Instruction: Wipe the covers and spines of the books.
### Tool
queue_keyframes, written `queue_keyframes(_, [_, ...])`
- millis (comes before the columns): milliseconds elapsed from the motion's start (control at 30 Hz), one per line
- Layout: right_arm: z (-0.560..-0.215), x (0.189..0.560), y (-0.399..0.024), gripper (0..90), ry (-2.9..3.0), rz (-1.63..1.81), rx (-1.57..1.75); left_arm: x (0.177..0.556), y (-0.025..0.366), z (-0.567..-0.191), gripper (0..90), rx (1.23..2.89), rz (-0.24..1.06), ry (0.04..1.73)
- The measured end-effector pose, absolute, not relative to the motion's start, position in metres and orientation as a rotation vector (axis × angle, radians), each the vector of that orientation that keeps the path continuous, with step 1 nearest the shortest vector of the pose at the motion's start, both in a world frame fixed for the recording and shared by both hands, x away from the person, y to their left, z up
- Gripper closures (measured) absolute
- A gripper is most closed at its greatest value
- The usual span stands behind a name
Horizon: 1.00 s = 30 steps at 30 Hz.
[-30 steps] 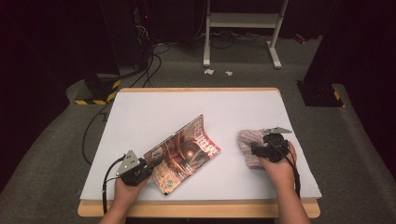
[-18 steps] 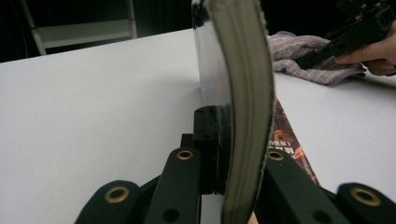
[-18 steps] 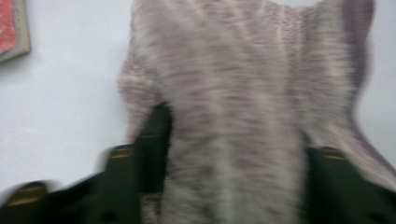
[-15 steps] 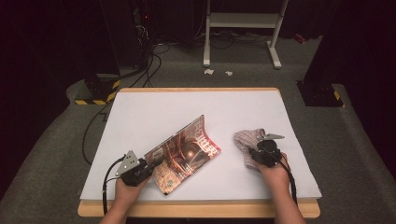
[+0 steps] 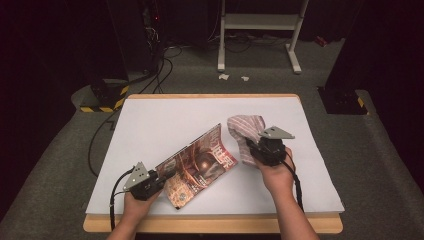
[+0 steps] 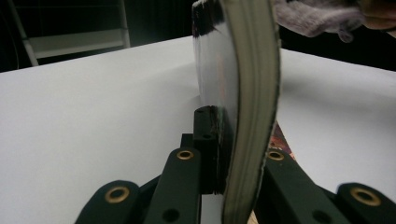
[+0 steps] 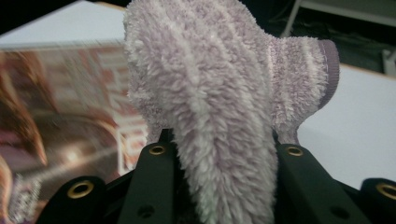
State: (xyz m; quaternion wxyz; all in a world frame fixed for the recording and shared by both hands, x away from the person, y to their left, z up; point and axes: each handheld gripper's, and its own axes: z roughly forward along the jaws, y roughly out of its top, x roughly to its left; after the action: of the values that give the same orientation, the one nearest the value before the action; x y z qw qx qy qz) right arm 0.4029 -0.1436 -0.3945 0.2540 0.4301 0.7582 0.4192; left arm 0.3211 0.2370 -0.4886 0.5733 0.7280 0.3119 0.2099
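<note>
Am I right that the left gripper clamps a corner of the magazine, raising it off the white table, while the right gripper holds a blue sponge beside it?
Not quite: the right gripper holds a fluffy pale purple striped cloth, not a blue sponge, as the right gripper view shows. The rest stands: the left gripper clamps a corner of the magazine, raising it off the white table.

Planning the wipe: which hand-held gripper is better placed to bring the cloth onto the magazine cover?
Right hand-held gripper: it grips the fuzzy cloth beside the magazine; the left hand-held gripper pinches the magazine's edge.
</note>
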Motion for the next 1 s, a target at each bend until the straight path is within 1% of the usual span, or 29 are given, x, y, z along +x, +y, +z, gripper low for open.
queue_keyframes(233, [-0.383,0.429,-0.11,69.5,2.055,1.085,1.145,0.32,0.237,-0.488,83.4,1.708,0.504,0.707])
queue_keyframes(400, [-0.389,0.447,-0.092,69.4,2.088,0.984,1.145,0.32,0.237,-0.488,83.5,1.704,0.509,0.695])
queue_keyframes(533, [-0.396,0.452,-0.081,69.4,2.128,0.922,1.136,0.32,0.236,-0.487,83.5,1.712,0.524,0.684])
queue_keyframes(700, [-0.399,0.444,-0.069,69.4,2.17,0.913,1.081,0.32,0.235,-0.487,83.5,1.716,0.534,0.686])
queue_keyframes(1000, [-0.396,0.405,-0.035,69.4,2.257,0.981,0.91,0.32,0.232,-0.487,83.5,1.73,0.552,0.689])
